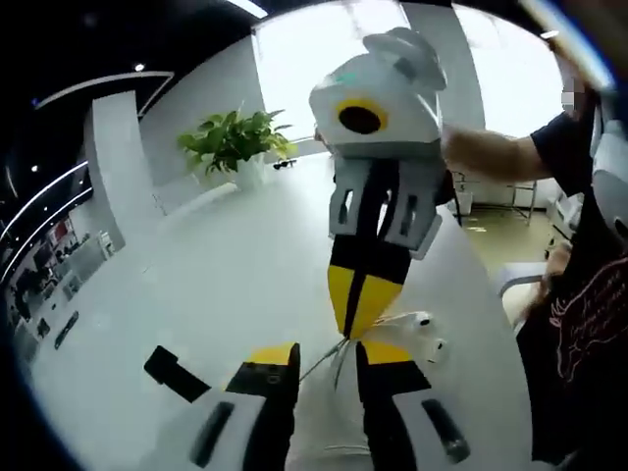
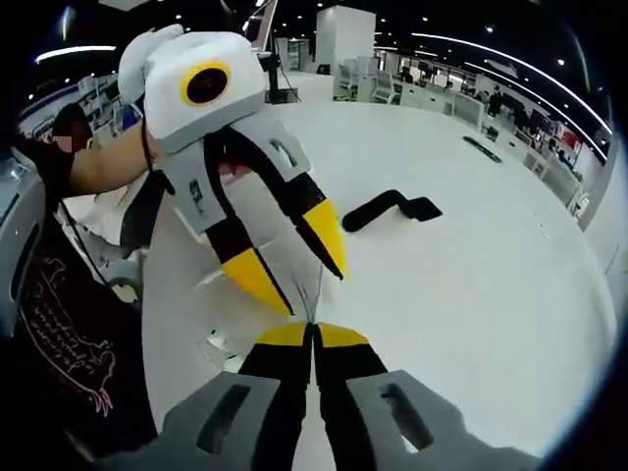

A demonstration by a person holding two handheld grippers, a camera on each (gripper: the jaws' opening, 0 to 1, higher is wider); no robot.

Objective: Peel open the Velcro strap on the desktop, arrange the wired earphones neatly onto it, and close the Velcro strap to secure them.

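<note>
At the bottom of the left gripper view, the left gripper (image 1: 329, 355) rises with its two black, yellow-tipped jaws parted, a clear gap between them. Thin white earphone cable (image 1: 337, 361) runs through that gap; whether the jaws touch it cannot be told. Just right of the jaw tips lie the two white earbuds of the wired earphones (image 1: 426, 334), resting on the white desktop (image 1: 226, 275). From the upper centre of that view, the right gripper (image 1: 355, 332) reaches down, its two yellow tips pressed together into a point on the cable, directly above the left gripper's gap.

In the right gripper view, the right gripper (image 2: 313, 336) stands at the bottom centre with its jaws closed flush, the thin cable (image 2: 316, 289) rising from between the tips. The left gripper (image 2: 312, 289) comes in from the upper left, its two yellow fingers spread wide on either side of the cable.

One black Velcro strap (image 1: 177, 373) lies flat on the desktop at the lower left of the left gripper view, well apart from the earphones; in the right gripper view the strap (image 2: 391, 211) lies right of centre, beyond the grippers.

A green potted plant (image 1: 238, 145) stands on the far end of the table. A person in a dark printed shirt (image 1: 584, 294) shows at the right edge of the left gripper view.
</note>
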